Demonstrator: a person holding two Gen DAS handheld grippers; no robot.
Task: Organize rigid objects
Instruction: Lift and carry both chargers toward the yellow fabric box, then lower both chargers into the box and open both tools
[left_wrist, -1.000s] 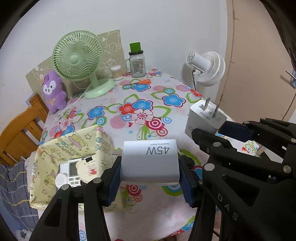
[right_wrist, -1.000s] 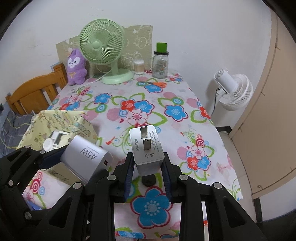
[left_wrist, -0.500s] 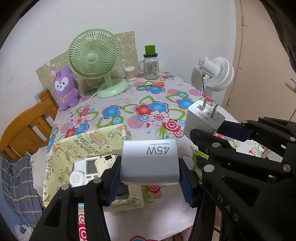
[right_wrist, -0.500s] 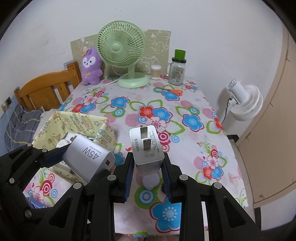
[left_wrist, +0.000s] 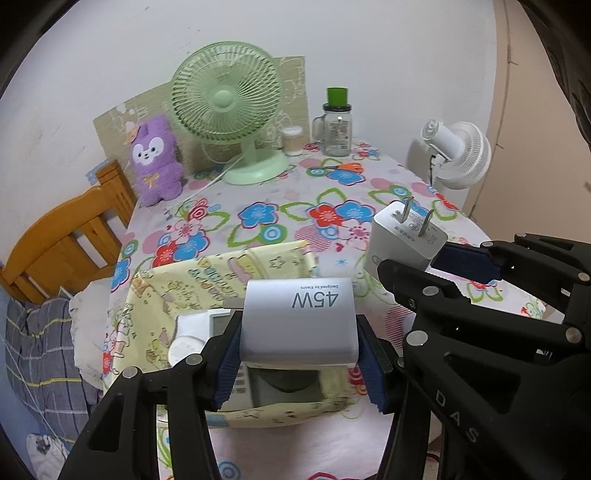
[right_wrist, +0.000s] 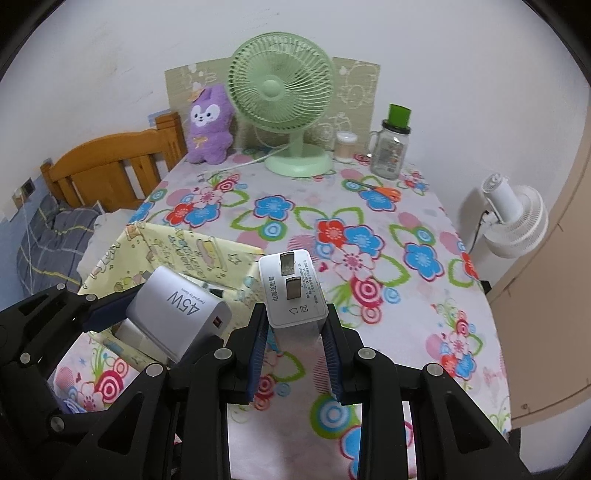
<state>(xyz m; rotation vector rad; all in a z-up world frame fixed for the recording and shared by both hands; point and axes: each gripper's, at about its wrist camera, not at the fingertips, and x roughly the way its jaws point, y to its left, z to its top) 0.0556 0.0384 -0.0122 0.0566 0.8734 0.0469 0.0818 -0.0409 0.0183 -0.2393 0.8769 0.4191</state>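
My left gripper (left_wrist: 299, 354) is shut on a white 45W charger (left_wrist: 299, 321), held above a yellow patterned fabric box (left_wrist: 166, 295) at the table's near left; the charger also shows in the right wrist view (right_wrist: 181, 314). The box (right_wrist: 177, 251) holds a white device with a screen (left_wrist: 218, 325) and other white items. My right gripper (right_wrist: 295, 343) is shut on a white plug adapter (right_wrist: 291, 291) with its two prongs up, just right of the box. The adapter also shows in the left wrist view (left_wrist: 406, 240).
A floral tablecloth (right_wrist: 369, 229) covers the table. At the back stand a green desk fan (right_wrist: 284, 92), a purple plush (right_wrist: 208, 125), a small jar (right_wrist: 345, 147), a green-lidded glass jar (right_wrist: 391, 147) and orange scissors (right_wrist: 384, 190). A white fan (right_wrist: 513, 221) stands right; a wooden chair (right_wrist: 114, 166) left.
Both grippers have moved left and back with their chargers. The 45W charger now hangs over the yellow box, and the adapter is beside the box's right edge.
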